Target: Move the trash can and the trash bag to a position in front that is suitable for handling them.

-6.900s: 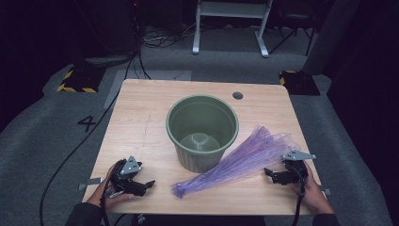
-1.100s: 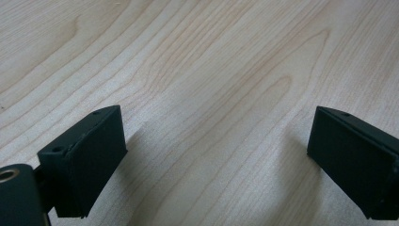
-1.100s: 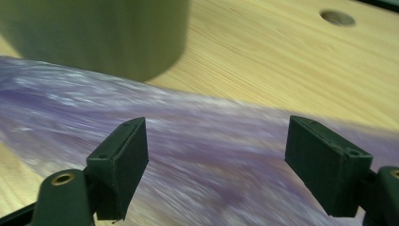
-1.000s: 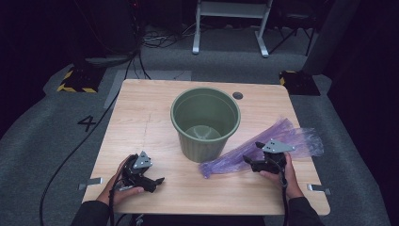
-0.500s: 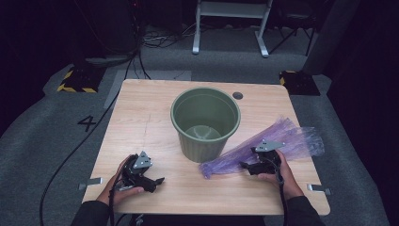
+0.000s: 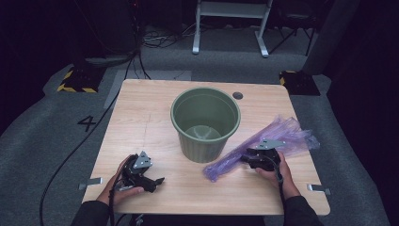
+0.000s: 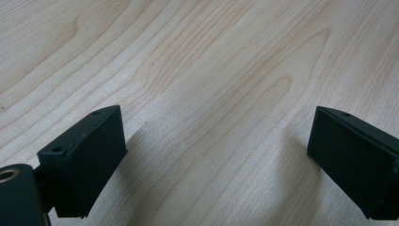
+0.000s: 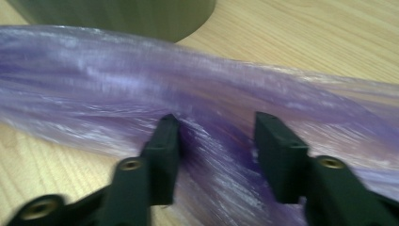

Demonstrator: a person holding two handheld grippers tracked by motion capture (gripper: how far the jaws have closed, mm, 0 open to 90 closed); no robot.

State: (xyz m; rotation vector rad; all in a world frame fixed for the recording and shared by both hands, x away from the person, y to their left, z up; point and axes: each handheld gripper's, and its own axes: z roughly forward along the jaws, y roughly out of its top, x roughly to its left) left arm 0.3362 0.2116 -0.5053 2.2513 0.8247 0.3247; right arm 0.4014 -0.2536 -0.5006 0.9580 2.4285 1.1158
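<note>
Your right gripper [image 8: 214, 141] has just been closing: its view shows purple bag [image 8: 141, 84] film bunched between the fingers, contact unclear. From above, your left gripper [image 6: 157, 181] rests spread, well apart.

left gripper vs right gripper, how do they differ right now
The left gripper has its jaws spread wide over bare table with nothing between them; the right gripper has jaws that have just been closing, the purple plastic bag bunched between them. The left sits far from the green bin, the right nearer. Both are hand-held, with black jaws.
</note>
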